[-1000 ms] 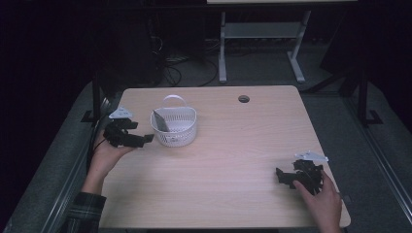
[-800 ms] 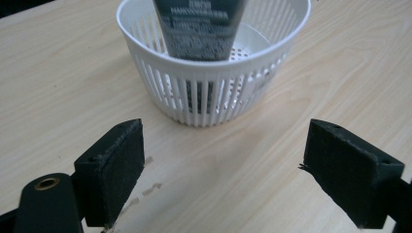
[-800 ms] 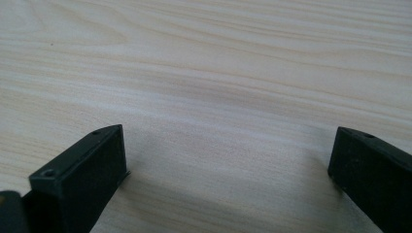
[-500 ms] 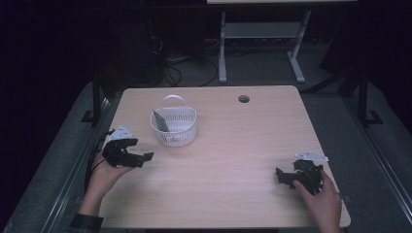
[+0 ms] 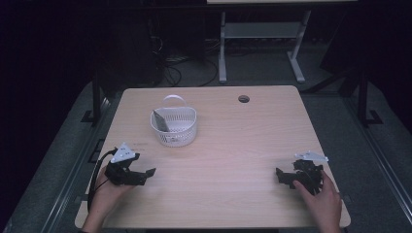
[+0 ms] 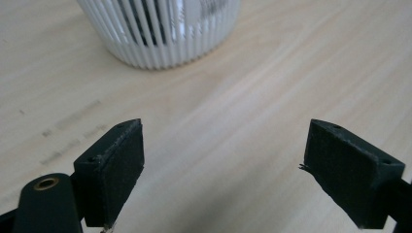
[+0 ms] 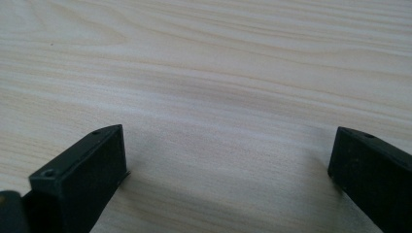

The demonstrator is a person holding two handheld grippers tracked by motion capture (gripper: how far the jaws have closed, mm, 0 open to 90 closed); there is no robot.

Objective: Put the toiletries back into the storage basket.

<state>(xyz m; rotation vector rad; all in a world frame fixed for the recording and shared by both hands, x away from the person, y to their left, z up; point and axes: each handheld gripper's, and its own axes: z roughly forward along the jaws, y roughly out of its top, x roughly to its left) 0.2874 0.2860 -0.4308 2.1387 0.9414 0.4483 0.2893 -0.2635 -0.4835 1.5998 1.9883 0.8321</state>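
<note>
A white slatted basket (image 5: pixel 174 127) with a handle stands on the left half of the wooden table (image 5: pixel 233 145), with a dark flat piece (image 5: pixel 160 120) leaning inside it. My left gripper (image 5: pixel 147 175) rests low at the table's front left, short of the basket, open and holding nothing. In the left gripper view the jaws (image 6: pixel 223 145) stand wide apart over bare wood, and the basket (image 6: pixel 160 29) is just ahead. My right gripper (image 5: pixel 281 177) sits at the front right, open. Its jaws (image 7: pixel 228 160) frame only tabletop.
A round cable hole (image 5: pixel 244 99) lies near the table's far edge. Beyond the table are a dark floor, cables and a white desk frame (image 5: pixel 262 43). A hand holds each gripper near the table's front edge.
My left gripper has drawn back from beside the basket toward the table's front left. The right gripper has stayed put.
</note>
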